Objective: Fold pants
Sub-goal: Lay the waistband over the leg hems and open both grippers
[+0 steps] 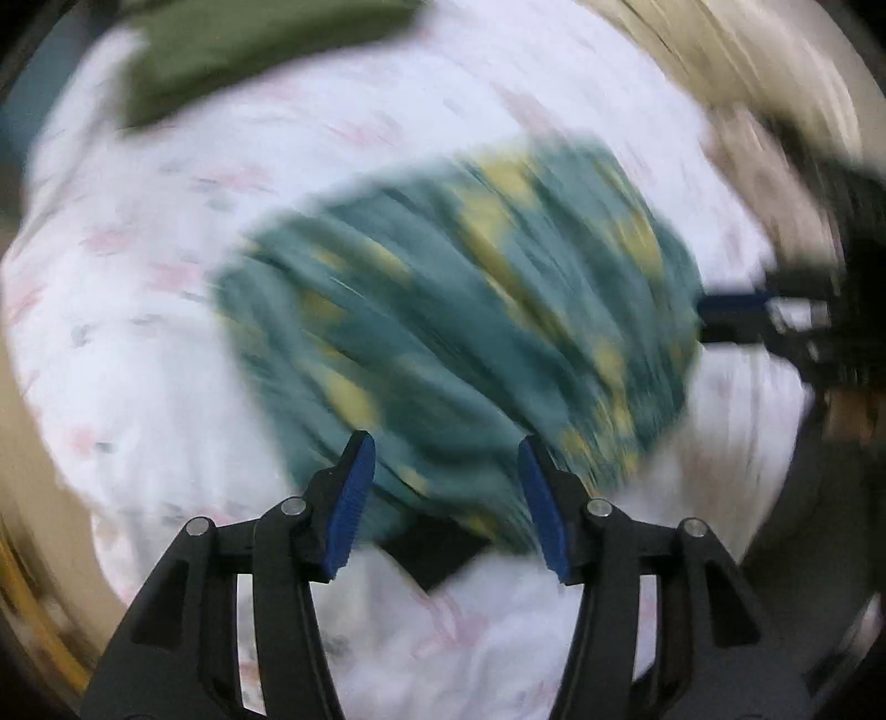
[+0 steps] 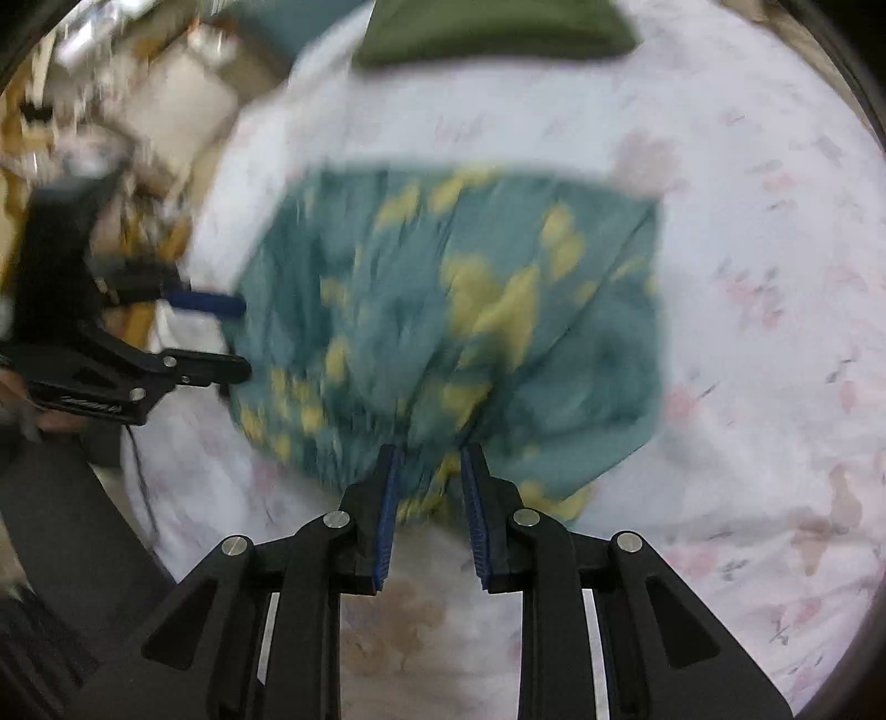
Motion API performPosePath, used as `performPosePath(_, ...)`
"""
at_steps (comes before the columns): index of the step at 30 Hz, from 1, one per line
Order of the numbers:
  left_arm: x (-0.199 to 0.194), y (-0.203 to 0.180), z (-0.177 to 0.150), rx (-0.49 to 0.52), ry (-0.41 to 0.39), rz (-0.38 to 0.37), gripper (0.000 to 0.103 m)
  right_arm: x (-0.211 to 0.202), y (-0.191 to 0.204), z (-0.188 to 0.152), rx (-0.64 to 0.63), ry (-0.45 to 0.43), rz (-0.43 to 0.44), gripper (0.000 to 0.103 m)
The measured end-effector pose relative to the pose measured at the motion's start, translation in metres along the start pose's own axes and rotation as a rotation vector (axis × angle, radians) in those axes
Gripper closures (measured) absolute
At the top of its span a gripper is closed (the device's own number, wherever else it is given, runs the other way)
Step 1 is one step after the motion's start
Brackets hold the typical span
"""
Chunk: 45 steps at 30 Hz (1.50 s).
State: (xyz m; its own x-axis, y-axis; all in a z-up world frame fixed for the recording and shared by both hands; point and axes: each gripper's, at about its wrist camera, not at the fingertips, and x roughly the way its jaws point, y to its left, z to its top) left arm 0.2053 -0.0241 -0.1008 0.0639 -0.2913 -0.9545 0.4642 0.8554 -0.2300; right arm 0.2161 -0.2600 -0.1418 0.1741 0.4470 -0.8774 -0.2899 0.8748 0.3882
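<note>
The pants [image 1: 459, 310] are teal with yellow patches and lie bunched on a white floral sheet [image 1: 138, 288]; both views are motion-blurred. My left gripper [image 1: 446, 443] is open, its jaws wide apart over the near edge of the pants, empty. It also shows at the left of the right wrist view [image 2: 243, 338], open beside the pants' [image 2: 443, 310] left edge. My right gripper [image 2: 429, 454] has its jaws narrowly apart with a gathered fold of the pants between the pads; whether they pinch it I cannot tell. It also shows in the left wrist view [image 1: 714, 315] at the pants' right edge.
An olive green garment [image 1: 232, 50] lies at the far side of the sheet, also seen in the right wrist view [image 2: 493, 27]. The bed's edge and cluttered room [image 2: 111, 111] lie to the left. The sheet [image 2: 775, 332] spreads wide to the right.
</note>
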Motion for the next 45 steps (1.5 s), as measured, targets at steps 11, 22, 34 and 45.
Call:
performPosePath(11,0.019,0.078,0.027,-0.426,-0.149,-0.086,0.057,0.007,-0.066,0.041,0.349,-0.148,-0.002,0.076)
performPosePath(22,0.03,0.081,0.03,-0.334,-0.121,0.031,0.1,0.016,-0.078,0.056,0.346,-0.141,-0.043,0.101)
performPosePath(34,0.01,0.1,0.03,-0.451,-0.177,-0.04,0.086,-0.014,-0.099,0.058,0.43,-0.229,0.055,0.072)
performPosePath(45,0.041,0.114,0.055,-0.529,-0.162,-0.056,0.083,0.025,-0.098,0.074,0.425,-0.166,0.031,0.075)
